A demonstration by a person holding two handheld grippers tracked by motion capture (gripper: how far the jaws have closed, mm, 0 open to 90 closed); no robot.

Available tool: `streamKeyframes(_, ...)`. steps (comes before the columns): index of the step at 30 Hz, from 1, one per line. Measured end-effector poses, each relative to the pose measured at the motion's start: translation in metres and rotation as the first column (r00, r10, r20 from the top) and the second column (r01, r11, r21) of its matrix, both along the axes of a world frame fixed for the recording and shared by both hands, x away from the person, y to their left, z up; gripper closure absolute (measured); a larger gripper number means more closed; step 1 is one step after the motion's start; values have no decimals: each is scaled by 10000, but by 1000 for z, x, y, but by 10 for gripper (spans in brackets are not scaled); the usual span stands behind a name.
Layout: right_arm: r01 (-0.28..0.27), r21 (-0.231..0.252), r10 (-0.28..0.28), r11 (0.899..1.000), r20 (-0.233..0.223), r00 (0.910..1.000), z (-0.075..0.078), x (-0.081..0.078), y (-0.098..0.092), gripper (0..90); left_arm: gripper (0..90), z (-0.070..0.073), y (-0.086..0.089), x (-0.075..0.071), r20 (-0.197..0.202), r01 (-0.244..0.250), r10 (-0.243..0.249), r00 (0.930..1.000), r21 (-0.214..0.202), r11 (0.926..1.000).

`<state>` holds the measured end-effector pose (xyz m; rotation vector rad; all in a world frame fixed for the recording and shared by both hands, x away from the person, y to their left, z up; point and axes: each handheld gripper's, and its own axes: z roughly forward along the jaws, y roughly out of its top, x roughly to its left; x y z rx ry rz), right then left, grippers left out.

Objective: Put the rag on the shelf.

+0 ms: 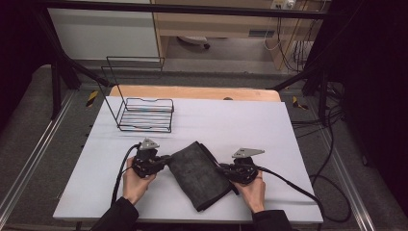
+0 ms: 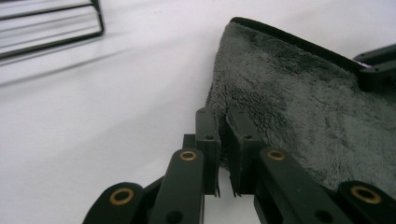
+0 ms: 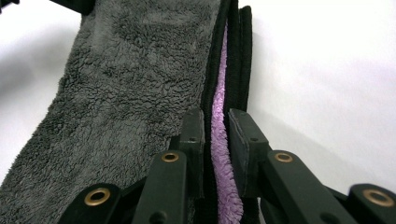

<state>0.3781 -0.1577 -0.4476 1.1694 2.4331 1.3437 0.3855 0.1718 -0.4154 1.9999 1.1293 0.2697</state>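
Folded dark grey towel (image 1: 198,173) is lying on the white table (image 1: 288,134) near the person's edge, between both grippers. Left gripper (image 2: 223,122) is pinching its left edge, jaws nearly together; right gripper (image 3: 215,126) is clamping the right edge's purple lining. Farther back, a black wire rack (image 1: 144,114) is standing.

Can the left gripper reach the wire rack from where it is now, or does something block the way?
Probably yes. Bare white table lies between the left gripper and the wire rack, with nothing standing there. But its jaws look closed on the edge of the grey towel, so it would first have to let go or drag the towel along.
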Motion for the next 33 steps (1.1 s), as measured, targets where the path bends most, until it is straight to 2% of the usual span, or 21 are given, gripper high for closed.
streamKeyframes(4, 247, 44, -248, 9997, 81, 9997, -3, 3, 5, 763, 833, -3, 5, 13, -148, -303, 302, 9994, -82, 9995)
streamKeyframes(8, 506, -167, -503, 9986, 160, 9986, -6, 4, 9, 744, 828, -11, 2, 22, -272, -494, 497, 9984, 119, 9987)
streamKeyframes(10, 511, -236, -507, 9984, 190, 9985, -6, 4, 9, 699, 808, -13, 0, 21, -245, -614, 621, 9978, 281, 9977)
streamKeyframes(11, 519, -277, -513, 9983, 230, 9984, -6, 4, 8, 673, 786, -12, 0, 19, -140, -630, 637, 9979, 469, 9969)
streamKeyframes(12, 519, -365, -502, 9980, 463, 9977, -3, 3, 7, 591, 672, -12, -1, 16, 67, -740, 737, 9973, 712, 9947)
streamKeyframes(13, 519, -365, -502, 9980, 463, 9977, -3, 3, 7, 591, 672, -10, -1, 12, 304, -823, 798, 9963, 949, 9921)
streamKeyframes(14, 540, -454, -506, 9975, 734, 9960, 1, 1, 3, 515, 523, -8, 0, 8, 492, -865, 815, 9955, 1098, 9902)
streamKeyframes(16, 500, -571, -444, 9971, 945, 9945, 6, -1, -2, 454, 447, -4, 2, -2, 617, -695, 627, 9961, 1161, 9908)
streamKeyframes(18, 509, -737, -428, 9960, 1077, 9933, 8, -2, -4, 436, 416, 0, 2, -13, 522, -453, 407, 9978, 904, 9949)
streamKeyframes(19, 407, -874, -295, 9953, 1258, 9916, 10, -5, -8, 419, 366, 2, 1, -20, 419, -231, 199, 9989, 772, 9967)
streamKeyframes(20, 378, -757, -281, 9964, 1245, 9918, 11, -7, -10, 421, 345, 2, -2, -27, 338, -18, -5, 9994, 687, 9976)
streamKeyframes(21, 398, -590, -328, 9975, 1154, 9928, 11, -9, -13, 421, 321, 3, -6, -33, 322, 169, -195, 9993, 773, 9969)
streamKeyframes(25, 412, -514, -359, 9978, 998, 9944, 11, -12, -21, 419, 273, 1, -28, -58, 332, 802, -851, 9958, 1287, 9884)
streamKeyframes(26, 334, -441, -298, 9985, 803, 9963, 9, -15, -25, 415, 262, 0, -34, -63, 281, 937, -981, 9948, 1306, 9870)
streamKeyframes(30, 180, -588, -144, 9981, 608, 9980, 6, -18, -26, 410, 259, -4, -54, -78, -100, 1595, -1595, 9871, 1208, 9798)
streamKeyframes(33, 89, -645, -54, 9979, 548, 9985, 4, -19, -25, 438, 302, -10, -66, -85, -442, 1943, -1906, 9807, 1042, 9754)
